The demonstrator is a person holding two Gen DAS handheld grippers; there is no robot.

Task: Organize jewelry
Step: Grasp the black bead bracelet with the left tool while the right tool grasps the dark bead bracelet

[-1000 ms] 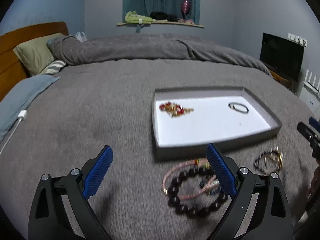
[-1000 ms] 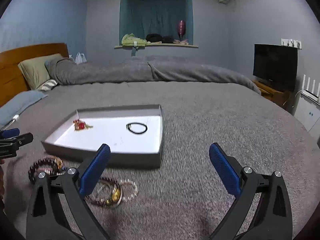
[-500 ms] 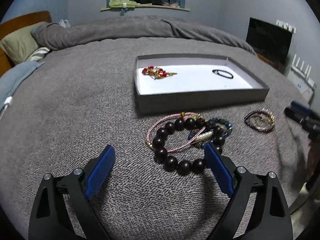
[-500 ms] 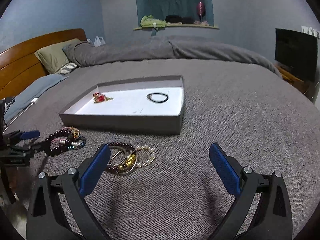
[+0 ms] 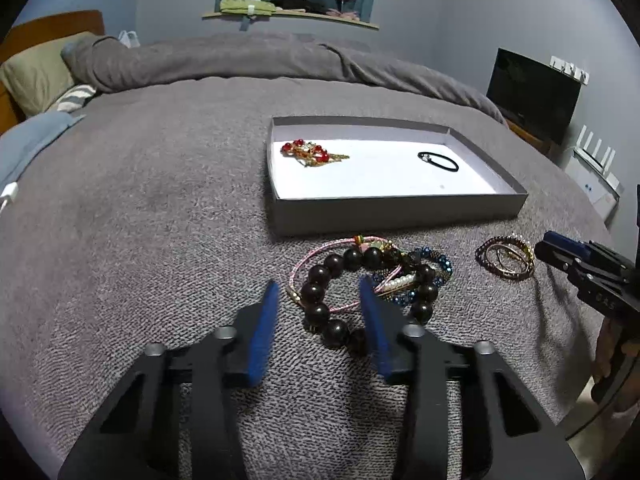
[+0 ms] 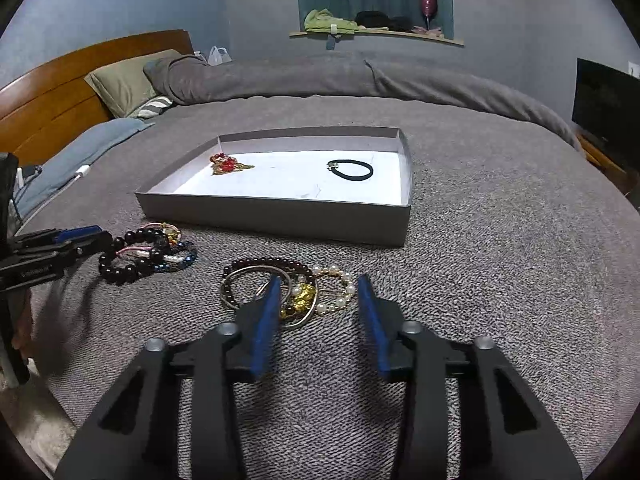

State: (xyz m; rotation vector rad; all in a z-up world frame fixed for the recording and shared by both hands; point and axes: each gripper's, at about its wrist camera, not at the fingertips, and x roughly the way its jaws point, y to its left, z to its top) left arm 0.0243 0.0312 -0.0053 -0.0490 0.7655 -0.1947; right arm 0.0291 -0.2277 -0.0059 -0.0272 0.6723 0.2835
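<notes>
- A grey-blanketed bed (image 5: 160, 200) fills a blue-walled room; a shallow grey box (image 5: 396, 208) lies mid-bed.
- Bracelets (image 5: 368, 280) sit just near of the box.
- Both grippers, left (image 5: 320, 300) and right (image 6: 316, 296), are closing, fingers clasping nothing.

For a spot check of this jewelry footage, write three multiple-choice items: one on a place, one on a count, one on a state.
1. Where is the black hair tie?
A. inside the grey tray
B. on the bedspread
C. on the pillow

2. How many items lie in the tray?
A. none
B. two
C. five

3. What is between the left gripper's closing jaws?
A. part of the dark bead bracelet
B. the red brooch
C. nothing

Key: 1 A, it lies on the white floor; 2 B, brooch and hair tie only; 3 A, its beads sit between the blue pads, not yet pressed.
</notes>
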